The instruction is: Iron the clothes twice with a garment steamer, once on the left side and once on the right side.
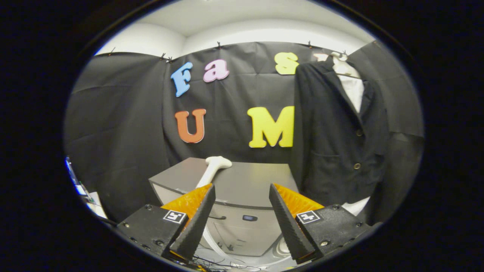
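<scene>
Here the claw (242, 189) gapes wide (holding nothing), level, facing the steamer (213, 168).

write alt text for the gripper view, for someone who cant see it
The gripper is open, its fingers apart and holding nothing, aimed at a grey table. A white steamer lies on the table just beyond the fingers. A dark jacket hangs over a white shirt past the table, against the booth's black wall.
</scene>
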The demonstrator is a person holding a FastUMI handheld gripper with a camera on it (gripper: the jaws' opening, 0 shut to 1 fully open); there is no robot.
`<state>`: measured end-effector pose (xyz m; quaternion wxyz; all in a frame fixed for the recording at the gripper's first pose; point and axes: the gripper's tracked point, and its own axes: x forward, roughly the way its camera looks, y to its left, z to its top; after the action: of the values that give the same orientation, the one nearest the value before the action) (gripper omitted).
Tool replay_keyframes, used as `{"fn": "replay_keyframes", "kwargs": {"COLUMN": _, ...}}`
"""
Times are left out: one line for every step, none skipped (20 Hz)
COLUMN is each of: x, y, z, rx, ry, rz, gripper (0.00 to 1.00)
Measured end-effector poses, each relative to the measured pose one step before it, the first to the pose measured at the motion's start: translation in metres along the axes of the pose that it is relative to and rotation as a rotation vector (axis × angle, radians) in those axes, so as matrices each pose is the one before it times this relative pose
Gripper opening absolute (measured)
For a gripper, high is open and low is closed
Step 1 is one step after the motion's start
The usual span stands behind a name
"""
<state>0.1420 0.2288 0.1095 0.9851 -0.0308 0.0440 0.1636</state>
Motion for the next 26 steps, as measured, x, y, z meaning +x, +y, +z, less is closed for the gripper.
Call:
{"fn": "replay_keyframes", "kwargs": {"x": 0.01606, "y": 0.01147, "z": -0.00137, "rx": -0.00450, "ry": 0.01880, "rz": 0.02376, "gripper": 0.92}}
{"fn": "replay_keyframes", "kwargs": {"x": 0.01554, "y": 0.01116, "z": 0.00073, "rx": -0.00413, "ry": 0.01677, "rz": 0.02001, "gripper": 0.92}}
{"fn": "replay_keyframes", "kwargs": {"x": 0.01757, "y": 0.00860, "z": -0.00177, "rx": -0.00483, "ry": 0.01988, "rz": 0.01482, "gripper": 0.92}}
{"fn": "replay_keyframes", "kwargs": {"x": 0.01713, "y": 0.00800, "z": -0.00127, "rx": -0.00353, "ry": 0.02388, "rz": 0.01391, "gripper": 0.92}}
{"fn": "replay_keyframes", "kwargs": {"x": 0.01680, "y": 0.00767, "z": 0.00032, "rx": -0.00315, "ry": 0.02291, "rz": 0.01511, "gripper": 0.92}}
{"fn": "replay_keyframes", "kwargs": {"x": 0.01574, "y": 0.00703, "z": -0.00208, "rx": -0.00282, "ry": 0.02484, "rz": 0.00741, "gripper": 0.92}}
{"fn": "replay_keyframes", "kwargs": {"x": 0.01635, "y": 0.00475, "z": -0.00171, "rx": -0.00409, "ry": 0.02425, "rz": 0.00202, "gripper": 0.92}}
{"fn": "replay_keyframes", "kwargs": {"x": 0.01693, "y": 0.00412, "z": -0.00078, "rx": -0.00706, "ry": 0.02225, "rz": 0.00134, "gripper": 0.92}}
{"fn": "replay_keyframes", "kwargs": {"x": 0.01699, "y": 0.00370, "z": -0.00101, "rx": -0.01564, "ry": 0.02138, "rz": -0.00323, "gripper": 0.92}}
{"fn": "replay_keyframes", "kwargs": {"x": 0.01556, "y": 0.00288, "z": -0.00165, "rx": -0.02011, "ry": 0.02109, "rz": -0.00403, "gripper": 0.91}}
{"fn": "replay_keyframes", "kwargs": {"x": 0.01308, "y": 0.00139, "z": 0.00023, "rx": -0.02061, "ry": 0.01026, "rz": -0.00500, "gripper": 0.91}}
{"fn": "replay_keyframes", "kwargs": {"x": 0.01482, "y": -0.00029, "z": 0.00036, "rx": -0.01045, "ry": 0.01291, "rz": -0.01137, "gripper": 0.91}}
{"fn": "replay_keyframes", "kwargs": {"x": 0.01046, "y": 0.00038, "z": -0.00052, "rx": 0.00499, "ry": 0.01758, "rz": -0.00575, "gripper": 0.90}}
{"fn": "replay_keyframes", "kwargs": {"x": 0.01099, "y": 0.00113, "z": -0.00010, "rx": 0.01228, "ry": 0.01839, "rz": 0.00320, "gripper": 0.89}}
{"fn": "replay_keyframes", "kwargs": {"x": 0.00829, "y": -0.00067, "z": 0.00051, "rx": 0.01170, "ry": 0.01607, "rz": -0.00146, "gripper": 0.89}}
{"fn": "replay_keyframes", "kwargs": {"x": 0.00765, "y": -0.00155, "z": -0.00093, "rx": 0.00800, "ry": 0.02446, "rz": -0.00721, "gripper": 0.88}}
{"fn": "replay_keyframes", "kwargs": {"x": 0.00695, "y": -0.00157, "z": -0.00156, "rx": 0.00359, "ry": 0.02671, "rz": -0.00497, "gripper": 0.82}}
{"fn": "replay_keyframes", "kwargs": {"x": 0.00786, "y": 0.00088, "z": -0.00473, "rx": 0.01207, "ry": 0.02740, "rz": 0.00596, "gripper": 0.79}}
{"fn": "replay_keyframes", "kwargs": {"x": -0.00325, "y": 0.00121, "z": 0.00314, "rx": 0.01872, "ry": -0.01903, "rz": 0.00611, "gripper": 0.74}}
{"fn": "replay_keyframes", "kwargs": {"x": 0.00262, "y": 0.00292, "z": -0.00258, "rx": 0.02122, "ry": 0.02107, "rz": 0.01635, "gripper": 0.70}}
{"fn": "replay_keyframes", "kwargs": {"x": -0.00277, "y": -0.00034, "z": 0.00051, "rx": 0.01001, "ry": -0.02364, "rz": -0.00375, "gripper": 0.64}}
{"fn": "replay_keyframes", "kwargs": {"x": 0.00002, "y": -0.00142, "z": 0.00024, "rx": 0.00386, "ry": 0.00487, "rz": -0.00569, "gripper": 0.63}}
{"fn": "replay_keyframes", "kwargs": {"x": 0.00197, "y": 0.00221, "z": -0.00030, "rx": -0.01946, "ry": 0.00919, "rz": 0.00002, "gripper": 0.63}}
{"fn": "replay_keyframes", "kwargs": {"x": 0.00157, "y": 0.00105, "z": -0.00134, "rx": 0.01805, "ry": -0.00137, "rz": -0.00256, "gripper": 0.62}}
{"fn": "replay_keyframes", "kwargs": {"x": -0.00193, "y": 0.00388, "z": 0.00252, "rx": 0.03040, "ry": 0.00514, "rz": 0.00538, "gripper": 0.56}}
{"fn": "replay_keyframes", "kwargs": {"x": 0.00010, "y": 0.00059, "z": 0.00022, "rx": 0.00765, "ry": 0.00750, "rz": 0.00302, "gripper": 0.51}}
